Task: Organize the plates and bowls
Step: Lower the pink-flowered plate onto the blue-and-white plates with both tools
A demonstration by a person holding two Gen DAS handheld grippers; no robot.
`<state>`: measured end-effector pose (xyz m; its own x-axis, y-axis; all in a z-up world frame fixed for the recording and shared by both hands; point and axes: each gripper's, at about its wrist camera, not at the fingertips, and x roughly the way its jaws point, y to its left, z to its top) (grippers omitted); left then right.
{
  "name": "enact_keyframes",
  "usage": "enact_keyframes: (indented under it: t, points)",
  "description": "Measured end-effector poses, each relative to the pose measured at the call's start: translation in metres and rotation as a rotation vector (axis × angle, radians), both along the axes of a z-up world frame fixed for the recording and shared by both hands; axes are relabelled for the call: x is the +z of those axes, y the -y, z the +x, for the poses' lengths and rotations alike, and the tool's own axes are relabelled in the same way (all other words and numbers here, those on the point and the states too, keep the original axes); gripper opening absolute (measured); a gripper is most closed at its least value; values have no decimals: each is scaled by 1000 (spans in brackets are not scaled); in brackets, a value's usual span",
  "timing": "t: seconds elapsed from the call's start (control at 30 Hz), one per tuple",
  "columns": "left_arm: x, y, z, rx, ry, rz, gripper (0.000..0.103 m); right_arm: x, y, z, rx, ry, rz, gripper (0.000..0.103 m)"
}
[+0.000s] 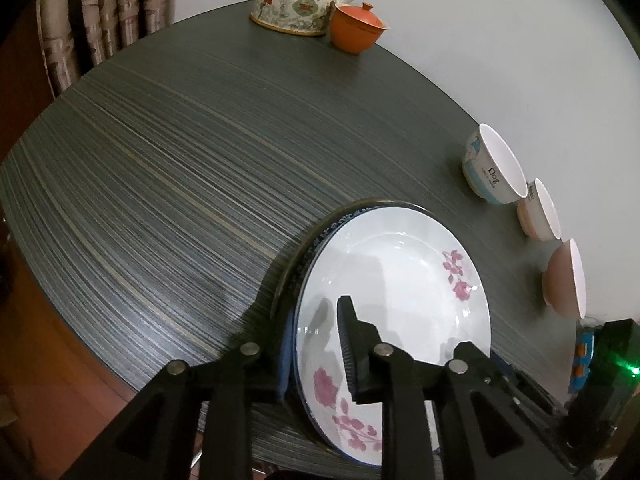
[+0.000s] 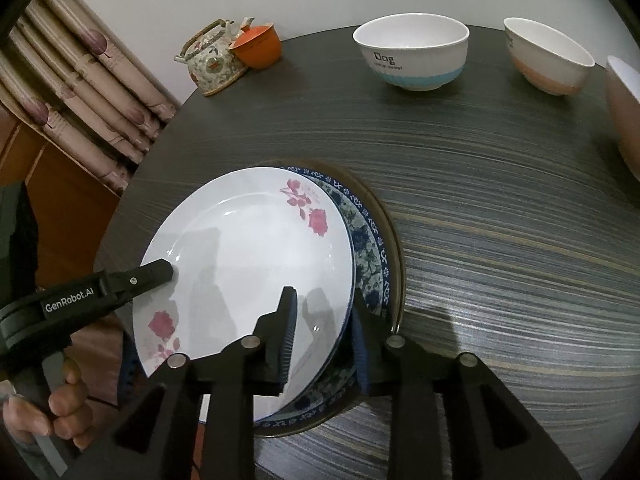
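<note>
A white plate with pink flowers (image 2: 248,264) lies on a blue patterned plate (image 2: 368,248), which lies on a dark plate (image 2: 394,240); the white plate sits shifted left. My left gripper (image 1: 316,344) straddles the white plate's (image 1: 392,280) rim, one finger above and one below. My right gripper (image 2: 324,332) straddles its near right rim the same way. Both look closed on the plate. The left gripper also shows in the right wrist view (image 2: 156,276). Three bowls stand apart: a white and blue one (image 2: 412,56), a white and peach one (image 2: 548,60), a pinkish one (image 2: 624,108).
A floral teapot (image 2: 208,60) and an orange lidded cup (image 2: 256,46) stand at the far table edge near the wall. Curtains (image 2: 88,80) hang at the left. The dark striped round table (image 2: 500,240) extends to the right.
</note>
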<state>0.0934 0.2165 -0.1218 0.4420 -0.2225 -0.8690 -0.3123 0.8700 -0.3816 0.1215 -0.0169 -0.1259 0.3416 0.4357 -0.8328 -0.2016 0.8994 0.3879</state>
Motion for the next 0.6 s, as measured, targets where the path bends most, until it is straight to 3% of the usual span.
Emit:
enact_keyframes:
  t: [0.3, 0.5, 0.6]
  points:
    - [-2, -6, 3, -11, 4, -34, 22, 7, -14, 2, -13, 12, -68, 42]
    - [-1, -3, 4, -23, 8, -23, 24, 8, -17, 1, -33, 37, -70, 51]
    - [1, 4, 7, -43, 11, 22, 26, 12, -19, -1, -29, 55, -90, 55]
